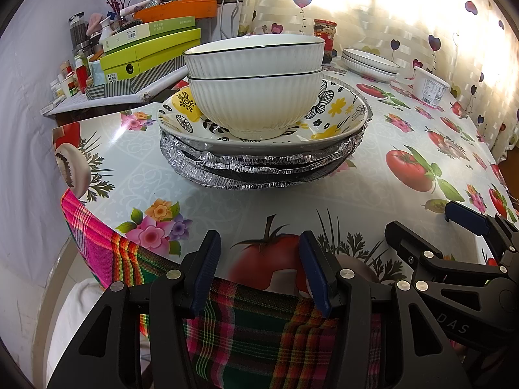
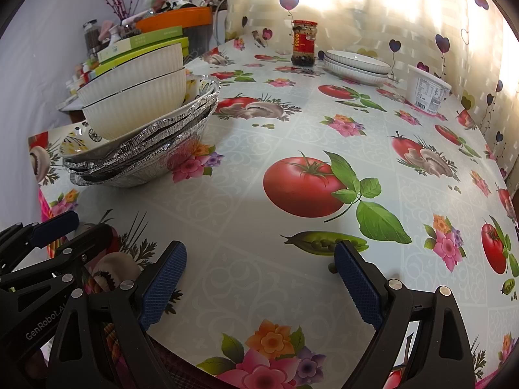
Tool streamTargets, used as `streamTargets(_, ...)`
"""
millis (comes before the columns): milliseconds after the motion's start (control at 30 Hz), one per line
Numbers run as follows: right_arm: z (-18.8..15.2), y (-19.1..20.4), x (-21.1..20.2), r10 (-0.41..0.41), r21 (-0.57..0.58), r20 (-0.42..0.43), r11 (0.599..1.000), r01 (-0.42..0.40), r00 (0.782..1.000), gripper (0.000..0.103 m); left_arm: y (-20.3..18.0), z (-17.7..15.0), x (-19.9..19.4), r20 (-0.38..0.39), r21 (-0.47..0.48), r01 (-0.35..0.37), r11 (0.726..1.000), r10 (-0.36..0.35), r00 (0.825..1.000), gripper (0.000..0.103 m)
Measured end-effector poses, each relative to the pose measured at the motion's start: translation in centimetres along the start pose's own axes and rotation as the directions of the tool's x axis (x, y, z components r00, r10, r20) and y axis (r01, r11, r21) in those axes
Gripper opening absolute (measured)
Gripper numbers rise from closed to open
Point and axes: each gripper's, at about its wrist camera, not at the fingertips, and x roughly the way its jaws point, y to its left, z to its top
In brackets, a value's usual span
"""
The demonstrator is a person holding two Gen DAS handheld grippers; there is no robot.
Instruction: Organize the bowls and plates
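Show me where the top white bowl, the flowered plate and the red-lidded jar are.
top white bowl (image 1: 256, 56), left wrist view, on its ribbed side wall.
flowered plate (image 1: 337, 107), left wrist view, on its patterned inner rim.
red-lidded jar (image 2: 304, 43), right wrist view, on its red label.

Home dining nook — printed tablecloth (image 2: 292, 136), heart-patterned curtain (image 2: 421, 16).

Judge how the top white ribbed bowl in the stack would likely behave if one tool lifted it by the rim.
The top white ribbed bowl looks like glazed ceramic, so probably stiff, fairly heavy and breakable. Its glossy surface may slip between the pads. It sits nested in the lower ribbed bowl, so it should lift straight out, though a tilted pull might drag that one along.
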Motion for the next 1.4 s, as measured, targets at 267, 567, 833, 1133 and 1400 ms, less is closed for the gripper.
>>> streamTargets(267, -0.02, 0.03, 0.0, 0.0, 0.0, 0.0, 1.0, 0.0, 1.0, 0.094, -0.01, 0.01, 0.0, 0.0, 0.0, 0.001, 1.0, -0.001, 1.0, 0.052)
streamTargets(567, -0.01, 0.06, 0.03, 0.0, 0.0, 0.0, 1.0, 0.0, 1.0, 0.096, 0.01, 0.0, 0.02, 0.001, -0.001, 0.0, 1.0, 0.0, 1.0, 0.052)
streamTargets(833, 0.01, 0.06, 0.04, 0.0, 0.0, 0.0, 1.0, 0.0, 1.0, 0.096, 0.01, 0.01, 0.04, 0.001, 0.0, 0.0, 1.0, 0.0, 1.0, 0.052)
streamTargets(1133, 0.04, 0.05, 0.05, 0.0, 0.001, 0.0, 1.0, 0.0, 1.0, 0.096, 0.01, 0.01, 0.05, 0.001, 0.0, 0.0, 1.0, 0.0, 1.0, 0.052)
streamTargets(1400, 0.04, 0.05, 0.06, 0.0, 0.0, 0.0, 1.0, 0.0, 1.0, 0.096, 0.01, 0.02, 0.05, 0.002, -0.001, 0.001, 1.0, -0.001, 1.0, 0.052)
